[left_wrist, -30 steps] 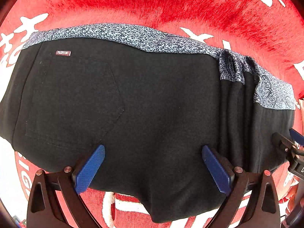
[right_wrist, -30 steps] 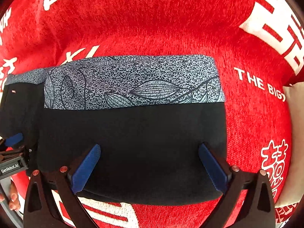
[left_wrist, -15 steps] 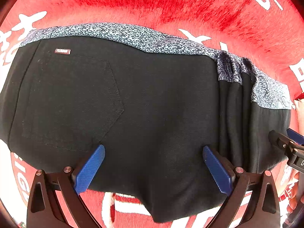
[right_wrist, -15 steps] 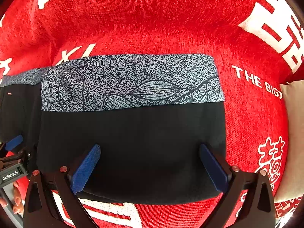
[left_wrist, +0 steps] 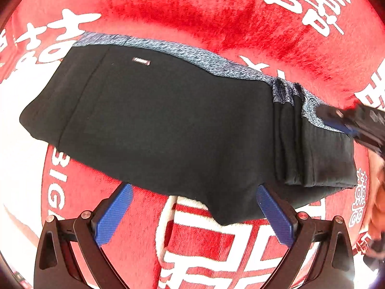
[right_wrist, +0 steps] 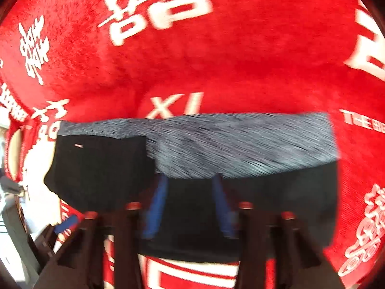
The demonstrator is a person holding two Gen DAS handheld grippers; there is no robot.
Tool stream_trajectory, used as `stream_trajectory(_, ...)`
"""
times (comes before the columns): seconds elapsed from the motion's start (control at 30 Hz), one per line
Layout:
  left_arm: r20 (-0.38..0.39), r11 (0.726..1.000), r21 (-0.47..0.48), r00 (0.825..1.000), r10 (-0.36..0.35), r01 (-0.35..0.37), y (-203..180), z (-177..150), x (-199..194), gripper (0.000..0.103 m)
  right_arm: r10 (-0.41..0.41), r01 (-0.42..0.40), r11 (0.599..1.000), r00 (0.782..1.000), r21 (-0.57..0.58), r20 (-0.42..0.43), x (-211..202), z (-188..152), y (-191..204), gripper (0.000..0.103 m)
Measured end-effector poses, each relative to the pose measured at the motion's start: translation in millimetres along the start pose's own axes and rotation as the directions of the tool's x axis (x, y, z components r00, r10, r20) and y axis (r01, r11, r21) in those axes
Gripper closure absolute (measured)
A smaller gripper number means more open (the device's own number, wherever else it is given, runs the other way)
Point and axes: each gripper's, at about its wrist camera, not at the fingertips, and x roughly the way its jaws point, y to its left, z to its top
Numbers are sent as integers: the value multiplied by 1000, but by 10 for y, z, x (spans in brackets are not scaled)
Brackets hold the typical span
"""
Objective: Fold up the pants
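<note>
The folded black pants (left_wrist: 168, 120) with a grey patterned band (left_wrist: 182, 53) lie flat on the red blanket (left_wrist: 216, 12). My left gripper (left_wrist: 192, 214) is open and empty, just off the pants' near edge. The right gripper (left_wrist: 349, 122) shows blurred at the pants' right end. In the right wrist view, which is blurred, the pants (right_wrist: 276, 192) and their band (right_wrist: 240, 144) lie ahead. My right gripper (right_wrist: 190, 204) hovers over the black cloth with its jaws narrowed and a gap between them; no cloth shows between them.
The red blanket (right_wrist: 216, 60) with white lettering covers the whole surface. A hand (left_wrist: 375, 192) shows at the right edge of the left wrist view. White and grey objects (right_wrist: 14, 228) sit off the blanket's left edge.
My left gripper has pulled back off the pants, so its fingers now sit over the blanket. My right gripper has narrowed its jaws and moved quickly, blurring its view.
</note>
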Motion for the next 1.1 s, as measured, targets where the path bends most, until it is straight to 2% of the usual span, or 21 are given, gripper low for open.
stream_trajectory(0.13, -4, 1000, -23, 1000, 10, -10, 62, -65, 7, 0, 34, -33, 999, 999, 25, -7, 281, 99, 129, 70)
stream_trajectory(0.2, -10, 999, -30, 1000, 10, -10, 64, -90, 18, 0, 9, -8, 1000, 999, 23, -50, 479, 98, 145, 70)
stream_trajectory(0.37, -23, 999, -41, 1000, 12, -13, 97, -156, 39, 0, -37, 32, 996, 998, -87, -54, 463, 8, 333, 69)
stream_trajectory(0.53, -26, 998, -59, 999, 26, -27, 147, -180, 6, 0, 10, -21, 988, 998, -153, -67, 397, -112, 480, 67)
stream_trajectory(0.67, -26, 997, -61, 999, 42, -44, 194, -208, -19, 0, 113, -132, 980, 985, -151, -127, 437, -166, 553, 67)
stream_trajectory(0.77, -18, 997, -65, 999, 47, -48, 214, -215, -51, 0, 102, -119, 980, 988, -157, -112, 380, -218, 606, 66)
stream_trajectory(0.87, -19, 996, -72, 999, 45, -46, 227, -218, -66, 0, 83, -99, 982, 992, -161, -98, 291, -253, 640, 53)
stream_trajectory(0.9, -19, 996, -74, 999, 45, -46, 232, -222, -71, 0, 62, -78, 982, 994, -169, -95, 242, -277, 646, 52)
stream_trajectory(1.1, -15, 997, -75, 999, 33, -34, 218, -220, -107, 0, -15, -6, 977, 995, -212, -98, 118, -388, 687, 51)
